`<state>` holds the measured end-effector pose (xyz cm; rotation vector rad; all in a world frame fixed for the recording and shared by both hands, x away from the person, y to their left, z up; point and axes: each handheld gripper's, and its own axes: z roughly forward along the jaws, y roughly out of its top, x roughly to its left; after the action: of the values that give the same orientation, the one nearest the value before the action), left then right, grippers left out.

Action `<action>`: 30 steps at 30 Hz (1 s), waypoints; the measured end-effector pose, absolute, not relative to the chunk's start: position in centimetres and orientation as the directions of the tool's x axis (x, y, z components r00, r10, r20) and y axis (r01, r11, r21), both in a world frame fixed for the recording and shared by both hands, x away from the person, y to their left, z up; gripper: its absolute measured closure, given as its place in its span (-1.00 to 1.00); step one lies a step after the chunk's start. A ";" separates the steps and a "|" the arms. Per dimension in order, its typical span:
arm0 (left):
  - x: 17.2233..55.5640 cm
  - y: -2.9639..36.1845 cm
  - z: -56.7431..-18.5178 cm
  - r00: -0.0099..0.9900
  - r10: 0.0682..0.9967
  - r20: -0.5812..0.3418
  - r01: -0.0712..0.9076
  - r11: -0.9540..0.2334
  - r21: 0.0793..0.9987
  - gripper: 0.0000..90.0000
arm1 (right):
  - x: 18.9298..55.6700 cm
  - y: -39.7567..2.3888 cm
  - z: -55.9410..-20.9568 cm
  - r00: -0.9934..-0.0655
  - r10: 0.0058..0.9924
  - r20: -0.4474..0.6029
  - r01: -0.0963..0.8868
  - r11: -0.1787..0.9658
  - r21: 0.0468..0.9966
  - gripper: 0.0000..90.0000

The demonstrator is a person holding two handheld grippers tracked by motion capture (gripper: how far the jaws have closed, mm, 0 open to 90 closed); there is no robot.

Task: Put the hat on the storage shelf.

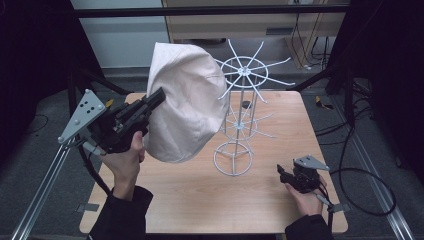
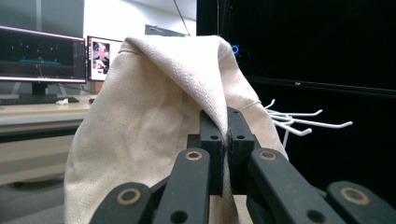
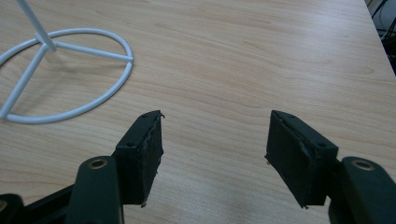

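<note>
Beside the white wire rack (image 1: pixel 240 120), soft cream canvas bag (image 1: pixel 185 110) pinched in the left hand-held gripper (image 1: pixel 159 95)

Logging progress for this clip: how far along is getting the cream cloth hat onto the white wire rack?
Done: the left gripper is shut on a fold of the cream cloth hat, lifted off the wooden table. In hand: the hat hangs beside the white wire rack, against its upper prongs, apparently not yet hooked. Left: probably hanging it on a prong and letting go. The right gripper rests open over the table, holding nothing.
</note>
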<state>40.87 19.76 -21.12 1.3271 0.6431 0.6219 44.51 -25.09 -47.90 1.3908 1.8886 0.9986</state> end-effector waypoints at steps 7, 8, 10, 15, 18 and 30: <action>41.5 20.5 -22.6 0.680 0.727 -0.093 -0.003 0.129 0.992 0.95 | 44.5 -25.1 -47.9 -0.286 0.958 -0.025 0.521 0.177 0.835 -0.20; 41.6 20.5 -22.8 0.681 0.726 -0.095 0.003 0.127 0.992 0.95 | 44.5 -25.0 -47.9 -0.286 0.958 -0.025 0.521 0.177 0.835 -0.20; 41.9 20.6 -23.2 0.681 0.725 -0.100 0.014 0.124 0.992 0.95 | 44.5 -25.0 -47.9 -0.285 0.958 -0.023 0.522 0.175 0.835 -0.20; 42.1 20.8 -24.1 0.678 0.727 -0.107 0.034 0.115 0.993 0.95 | 44.5 -25.1 -47.9 -0.286 0.958 -0.028 0.519 0.180 0.835 -0.20; 42.4 20.9 -24.7 0.674 0.731 -0.106 0.051 0.097 0.994 0.95 | 44.5 -25.1 -48.0 -0.287 0.958 -0.028 0.520 0.180 0.835 -0.20; 43.2 20.9 -26.4 0.663 0.743 -0.092 0.101 0.033 0.994 0.95 | 44.5 -25.0 -48.0 -0.290 0.957 -0.025 0.522 0.180 0.833 -0.20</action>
<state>43.20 20.93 -26.42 1.4792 0.7419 0.5714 44.54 -25.00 -47.97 1.3868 1.8964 0.9960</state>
